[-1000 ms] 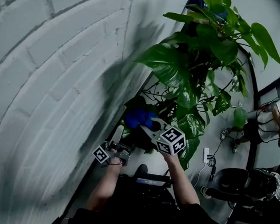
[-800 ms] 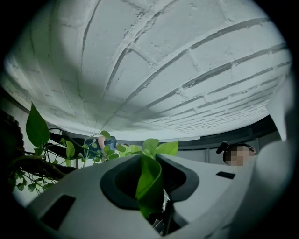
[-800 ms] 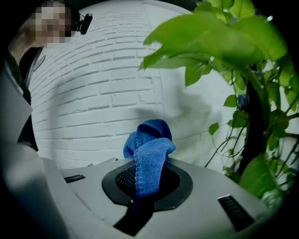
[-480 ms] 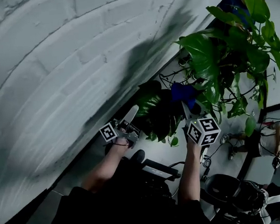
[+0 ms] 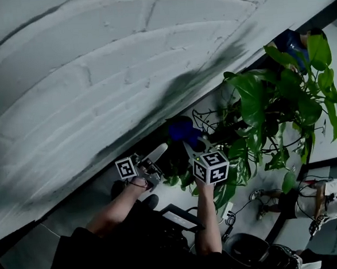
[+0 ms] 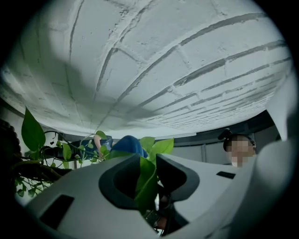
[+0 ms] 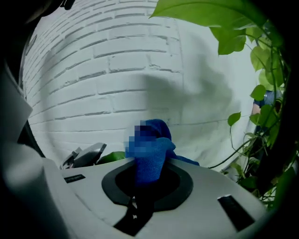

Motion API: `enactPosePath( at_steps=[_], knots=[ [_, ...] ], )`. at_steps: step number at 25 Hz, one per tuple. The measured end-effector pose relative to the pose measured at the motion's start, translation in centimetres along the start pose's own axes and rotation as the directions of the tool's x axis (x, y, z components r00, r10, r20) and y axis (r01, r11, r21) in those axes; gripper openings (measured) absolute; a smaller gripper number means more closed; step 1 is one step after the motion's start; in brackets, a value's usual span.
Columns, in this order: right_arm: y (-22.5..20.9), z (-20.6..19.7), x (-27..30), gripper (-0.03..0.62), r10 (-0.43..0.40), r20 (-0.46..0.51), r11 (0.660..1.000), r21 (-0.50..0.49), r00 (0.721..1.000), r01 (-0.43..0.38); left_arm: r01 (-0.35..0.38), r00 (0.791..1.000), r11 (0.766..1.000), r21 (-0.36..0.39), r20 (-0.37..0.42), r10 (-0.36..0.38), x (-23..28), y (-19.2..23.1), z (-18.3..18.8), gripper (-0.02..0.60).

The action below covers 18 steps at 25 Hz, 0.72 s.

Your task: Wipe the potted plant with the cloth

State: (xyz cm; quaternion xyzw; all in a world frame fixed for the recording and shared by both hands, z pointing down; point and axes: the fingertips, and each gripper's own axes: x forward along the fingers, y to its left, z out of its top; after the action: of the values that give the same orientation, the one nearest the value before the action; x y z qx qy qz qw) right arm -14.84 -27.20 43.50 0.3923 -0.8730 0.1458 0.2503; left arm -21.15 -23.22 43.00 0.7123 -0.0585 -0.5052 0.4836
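The potted plant (image 5: 270, 104) stands beside the white brick wall (image 5: 84, 79). The right gripper (image 5: 189, 148) is clamped on the blue cloth (image 5: 182, 129), which is held up against the lower foliage. The left gripper (image 5: 158, 153), just beside it, has its jaws closed on a green leaf (image 6: 147, 179).

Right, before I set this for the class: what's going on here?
A person by a white brick wall holds a gripper in each hand, tending a potted plant. The left gripper has its jaws shut on a green leaf. The right gripper has its jaws shut on a bunched blue cloth, held beside the plant's lower leaves. Whether the cloth touches a leaf can't be told.
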Motion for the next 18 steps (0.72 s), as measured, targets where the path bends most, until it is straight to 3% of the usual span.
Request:
enactPosePath(
  at_steps=[6,11,15,18],
  knots=[
    [3.2,1.1,-0.5,0.049,0.125,0.053,0.992,0.028,0.991,-0.127,0.006,1.000,1.000,-0.005,0.003,-0.006,0.2,0.0,-0.1,0.121],
    [3.2,3.4,-4.3,0.049,0.168,0.233,0.977,0.090,0.958,-0.193,-0.002,1.000,1.000,0.004,0.006,0.002,0.1,0.0,0.4,0.162],
    [-1.2,5.2,-10.4,0.049,0.004,0.382,0.989,0.134,0.924,-0.060,-0.004,1.000,1.000,-0.014,0.006,0.004,0.4,0.6,0.5,0.192],
    [-4.8,4.6,-14.0,0.049,-0.151,0.414,0.978,0.196,0.898,0.074,-0.009,1.000,1.000,-0.018,0.017,0.009,0.1,0.6,1.0,0.209]
  ],
)
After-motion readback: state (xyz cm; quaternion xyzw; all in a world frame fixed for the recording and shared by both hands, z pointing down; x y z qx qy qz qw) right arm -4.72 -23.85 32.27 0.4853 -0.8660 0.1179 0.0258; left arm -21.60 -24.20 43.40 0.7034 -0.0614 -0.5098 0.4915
